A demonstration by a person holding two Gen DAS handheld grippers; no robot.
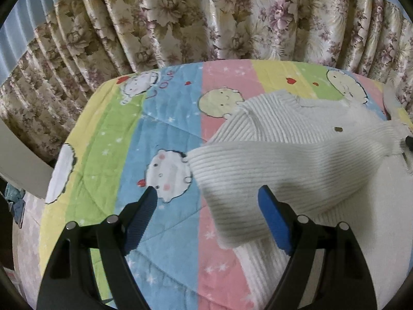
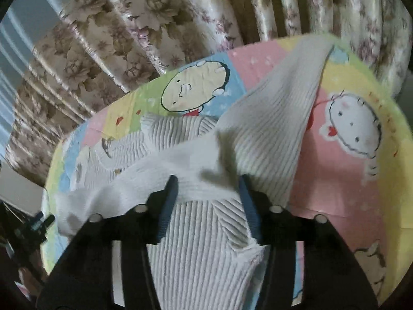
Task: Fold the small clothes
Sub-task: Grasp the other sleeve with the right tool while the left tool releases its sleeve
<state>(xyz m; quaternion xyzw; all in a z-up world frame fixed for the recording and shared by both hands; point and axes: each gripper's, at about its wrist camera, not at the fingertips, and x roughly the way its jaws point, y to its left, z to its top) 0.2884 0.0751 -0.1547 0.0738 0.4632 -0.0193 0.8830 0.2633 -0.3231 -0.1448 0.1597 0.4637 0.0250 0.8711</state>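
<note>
1. White ribbed knit sweater (image 1: 296, 139): lies on the quilt, filling the 3 to 5 o'clock part of the left wrist view. One sleeve (image 1: 247, 180) is folded across the body, its cuff end pointing toward 9 o'clock. A small brown button (image 1: 338, 129) shows on the chest. In the right wrist view the sweater (image 2: 196, 245) fills the centre and 6 o'clock; a second sleeve (image 2: 278, 118) runs up toward 1 o'clock, raised off the quilt.

2. Left gripper (image 1: 207, 196): jaws wide apart, holding nothing. The left blue pad (image 1: 140, 219) stands over bare quilt at 7 o'clock; the right blue pad (image 1: 275, 222) stands over the sweater at 5 o'clock. The sleeve cuff lies in the gap between them. Whether the pads touch the fabric cannot be told.

3. Right gripper (image 2: 207, 184): jaws partly apart, with a bunched fold of sweater fabric between the blue fingertips (image 2: 170, 196). Whether the fold is pinched or merely lies there cannot be told.

4. Cartoon-print quilt (image 1: 165, 118): stripes of yellow, green, blue and pink, with round animal faces, stars and red hearts; it covers the work surface.

5. Floral curtain (image 1: 180, 18): pleated, beige with mauve flowers, hanging behind the quilt from 9 to 3 o'clock.
</note>
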